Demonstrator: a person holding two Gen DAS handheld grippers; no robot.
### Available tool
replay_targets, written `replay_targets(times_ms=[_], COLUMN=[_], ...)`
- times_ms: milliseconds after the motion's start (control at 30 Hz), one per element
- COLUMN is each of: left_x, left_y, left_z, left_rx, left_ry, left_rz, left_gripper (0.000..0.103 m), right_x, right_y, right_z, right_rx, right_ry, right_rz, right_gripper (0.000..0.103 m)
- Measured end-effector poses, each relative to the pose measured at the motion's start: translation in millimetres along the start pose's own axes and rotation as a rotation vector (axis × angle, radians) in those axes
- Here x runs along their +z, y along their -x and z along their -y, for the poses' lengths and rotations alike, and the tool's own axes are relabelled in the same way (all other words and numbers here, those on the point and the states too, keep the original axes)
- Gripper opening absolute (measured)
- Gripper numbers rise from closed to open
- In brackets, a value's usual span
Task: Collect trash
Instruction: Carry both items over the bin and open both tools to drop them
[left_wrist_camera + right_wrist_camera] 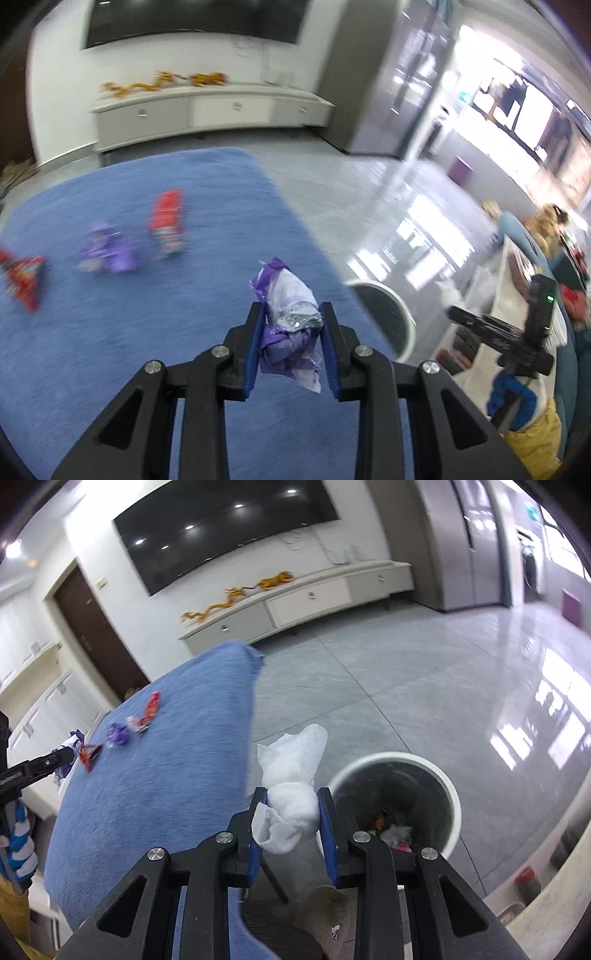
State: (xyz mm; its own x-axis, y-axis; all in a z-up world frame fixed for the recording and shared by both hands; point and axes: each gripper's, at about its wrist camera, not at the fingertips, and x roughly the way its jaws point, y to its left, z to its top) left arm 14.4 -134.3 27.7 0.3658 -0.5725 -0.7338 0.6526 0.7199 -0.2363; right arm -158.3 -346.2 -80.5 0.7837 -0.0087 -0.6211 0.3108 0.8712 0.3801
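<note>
My left gripper point(291, 314) is shut on a crumpled purple and silver wrapper point(290, 317), held above the blue cloth-covered table point(110, 354). On that cloth lie a red wrapper point(168, 221), a purple wrapper point(107, 249) and a red triangular wrapper point(24, 277). My right gripper point(290, 801) is shut on a wad of white tissue point(291, 786) just past the table's edge. A white-rimmed trash bin point(395, 805) stands on the floor right of it, with several scraps inside. The same bin point(384, 314) shows in the left wrist view, as does the right gripper point(472, 321) at the right.
A grey tiled floor point(406, 686) spreads beyond the table. A long white cabinet point(306, 598) with orange decorations stands under a wall screen point(221, 528). The left gripper point(55, 757) shows at the left edge of the right wrist view. A grey shoe point(325, 915) is below the bin.
</note>
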Motion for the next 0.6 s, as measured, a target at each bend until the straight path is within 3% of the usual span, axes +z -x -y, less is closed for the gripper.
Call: replay_targets(times_ms=[167, 367, 433, 500, 600], left_x=[19, 33, 37, 43, 48], left_y=[-62, -128, -143, -158, -169], left_z=[71, 134, 148, 160, 169], left_rx=[-0.072, -0.157, -0.183, -0.204, -0.212], left_ry=[-0.121, -0.172, -0.172, -0.171, -0.168], left_rz=[-0.089, -0.162, -0.173, -0.185, -0.195], left_gripper=[0.028, 0.029, 0.033, 0.044, 0.049], right_x=[5, 16, 20, 21, 21], right_y=[-14, -27, -33, -36, -36], right_z=[33, 61, 69, 77, 83], right_rx=[-0.026, -0.056, -0.057, -0.079, -0.09], right_ry=[-0.064, -0.095, -0.117, -0.135, -0.152], right_rz=[-0.027, -0.043, -0.048, -0.046, -0.042], right_gripper=[0.025, 0.028, 0.032, 0.051, 0.054])
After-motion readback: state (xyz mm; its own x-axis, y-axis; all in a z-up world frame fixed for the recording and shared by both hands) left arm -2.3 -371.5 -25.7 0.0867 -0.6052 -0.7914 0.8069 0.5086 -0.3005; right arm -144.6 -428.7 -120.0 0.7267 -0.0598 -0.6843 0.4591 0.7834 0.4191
